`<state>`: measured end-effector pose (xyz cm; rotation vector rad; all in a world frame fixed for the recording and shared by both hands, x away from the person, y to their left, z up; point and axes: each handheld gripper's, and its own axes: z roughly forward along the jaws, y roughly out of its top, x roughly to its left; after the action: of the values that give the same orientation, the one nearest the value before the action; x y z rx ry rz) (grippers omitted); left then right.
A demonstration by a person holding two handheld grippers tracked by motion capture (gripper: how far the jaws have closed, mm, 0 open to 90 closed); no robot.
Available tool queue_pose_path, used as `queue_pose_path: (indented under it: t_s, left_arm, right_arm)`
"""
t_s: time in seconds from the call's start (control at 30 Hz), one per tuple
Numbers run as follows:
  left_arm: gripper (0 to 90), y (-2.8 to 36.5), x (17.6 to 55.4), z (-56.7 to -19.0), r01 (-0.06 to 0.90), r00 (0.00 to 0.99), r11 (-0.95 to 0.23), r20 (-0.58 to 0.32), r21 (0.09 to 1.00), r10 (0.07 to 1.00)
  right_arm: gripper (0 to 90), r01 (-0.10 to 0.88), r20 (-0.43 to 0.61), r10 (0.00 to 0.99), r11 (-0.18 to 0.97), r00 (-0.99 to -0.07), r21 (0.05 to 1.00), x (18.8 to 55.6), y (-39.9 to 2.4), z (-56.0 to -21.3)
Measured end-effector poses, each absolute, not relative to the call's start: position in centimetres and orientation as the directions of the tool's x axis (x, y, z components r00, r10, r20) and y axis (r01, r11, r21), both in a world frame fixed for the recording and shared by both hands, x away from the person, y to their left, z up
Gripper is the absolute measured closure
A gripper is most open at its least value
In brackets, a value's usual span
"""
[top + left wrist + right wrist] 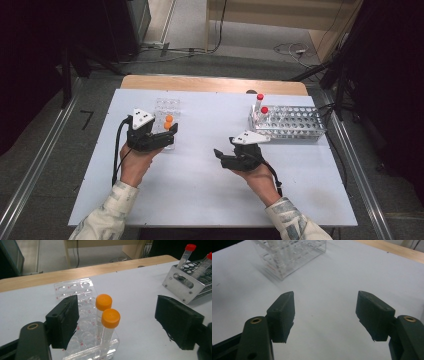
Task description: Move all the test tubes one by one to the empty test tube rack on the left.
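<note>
your left gripper [115, 322] stands with jaws apart around the two orange-capped tubes [107, 322] seated upright in the clear rack [75, 293], so they stay put, while your right gripper [231, 150] waits wide apart and empty, well right of that rack.

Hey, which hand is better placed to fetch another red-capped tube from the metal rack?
Probably the right gripper: its open, empty jaws sit nearer the metal rack with the red-capped tubes. The left gripper is at the clear rack.
</note>
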<state>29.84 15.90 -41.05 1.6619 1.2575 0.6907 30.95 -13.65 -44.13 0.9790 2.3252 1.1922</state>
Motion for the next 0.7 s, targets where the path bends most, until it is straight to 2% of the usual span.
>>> queue_pose_path:
  t_s: [0.2, 0.7]
  left_arm:
    - [14.6, 15.8, 29.5, -41.2, 0.431, 0.336, -0.054, -0.104, 0.901, 0.936]
    - [12.4, 16.0, 29.2, -41.1, 0.425, 0.341, -0.054, -0.104, 0.904, 0.934]
  right_arm:
    - [30.5, 0.433, -0.003, 0.768, 0.365, -0.641, 0.824, 32.1, -15.4, -43.8]
    - [30.7, 0.49, 0.012, 0.883, 0.248, -0.468, 0.836, 35.0, -20.6, -43.2]
